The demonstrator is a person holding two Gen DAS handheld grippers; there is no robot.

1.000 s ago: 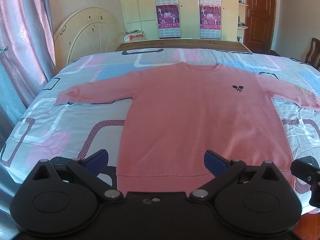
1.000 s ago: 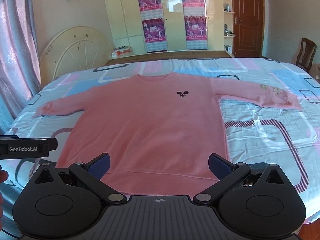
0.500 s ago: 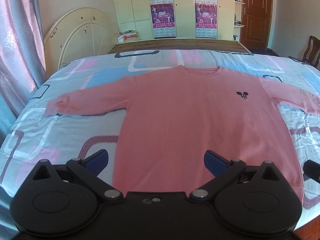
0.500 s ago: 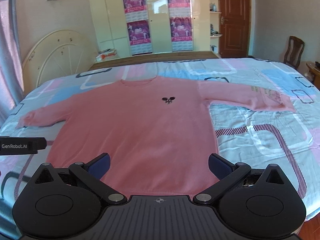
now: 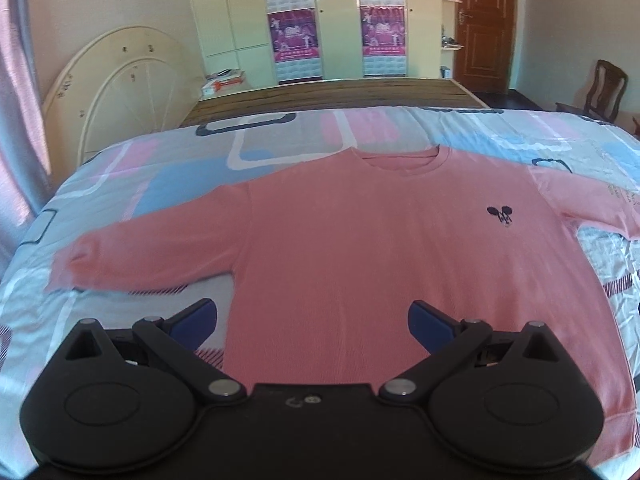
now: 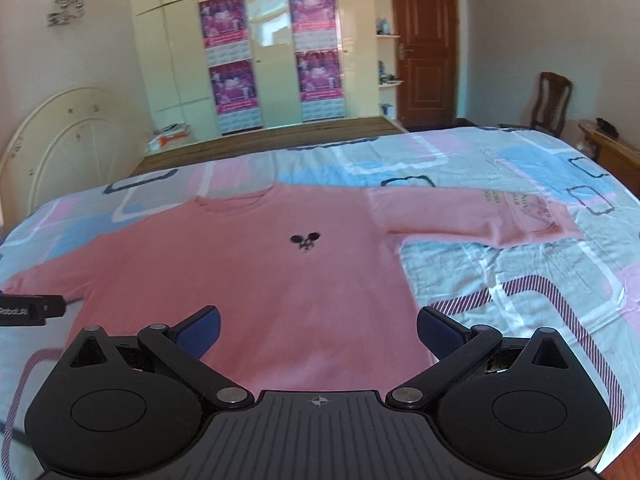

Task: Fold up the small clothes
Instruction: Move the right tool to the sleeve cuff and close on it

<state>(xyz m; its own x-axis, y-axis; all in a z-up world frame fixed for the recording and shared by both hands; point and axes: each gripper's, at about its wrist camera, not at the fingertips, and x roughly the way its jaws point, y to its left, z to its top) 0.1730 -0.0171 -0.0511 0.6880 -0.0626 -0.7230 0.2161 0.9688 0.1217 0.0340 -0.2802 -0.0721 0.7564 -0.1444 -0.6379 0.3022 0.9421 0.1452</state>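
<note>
My bed (image 5: 120, 184) wears a sheet patterned with pink, blue and grey rounded rectangles. On it my pink sweater (image 5: 360, 248) lies flat, front up, both sleeves spread outward, neckline toward the far edge.

Cream wardrobe (image 6: 256, 60) with purple posters (image 6: 224, 20), brown door (image 6: 424, 40), wooden chair (image 6: 552, 100), daylit walls.

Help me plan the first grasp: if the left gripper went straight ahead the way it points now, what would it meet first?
Probably the pink sweater spread flat on the bed. The left gripper is open, angled down over the sweater's lower body. Nothing stands between them, though the height above the fabric is unclear.
</note>
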